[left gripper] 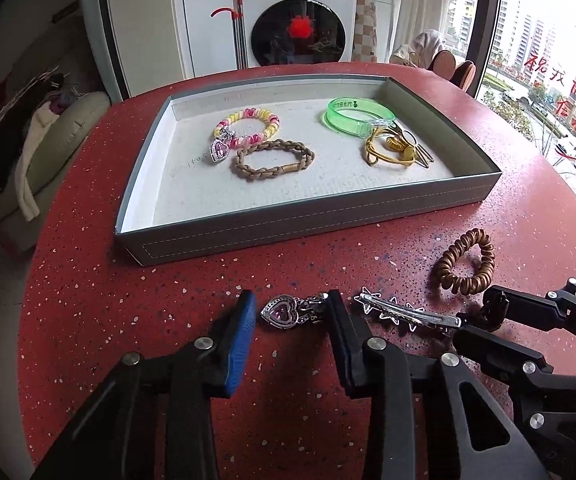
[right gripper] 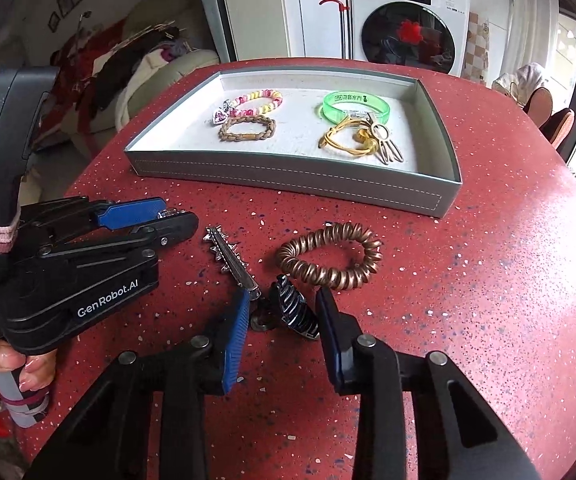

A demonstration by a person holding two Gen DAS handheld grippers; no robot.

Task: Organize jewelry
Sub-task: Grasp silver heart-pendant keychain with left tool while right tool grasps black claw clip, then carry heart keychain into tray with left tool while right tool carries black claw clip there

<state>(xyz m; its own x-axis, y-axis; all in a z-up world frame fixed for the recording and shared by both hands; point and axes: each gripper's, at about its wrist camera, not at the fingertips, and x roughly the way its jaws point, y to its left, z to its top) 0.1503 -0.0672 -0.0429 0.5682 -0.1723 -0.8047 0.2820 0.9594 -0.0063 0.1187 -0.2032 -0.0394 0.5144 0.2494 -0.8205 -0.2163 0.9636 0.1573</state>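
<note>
- My left claw [left gripper: 292, 314] tilts down, half open around the heart pendant [left gripper: 280, 313] on the near table [left gripper: 527, 208]; contact unclear.
- My right claw [right gripper: 282, 314] tilts down, around the dark clip [right gripper: 293, 312], not pressing it.
- The tray [left gripper: 288, 220] stands far.

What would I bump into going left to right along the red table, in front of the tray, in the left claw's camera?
Heart pendant between the left claw's fingers → spiky silver hair clip → brown coil bracelet, a bit farther back, with the right claw reaching in below it.
</note>
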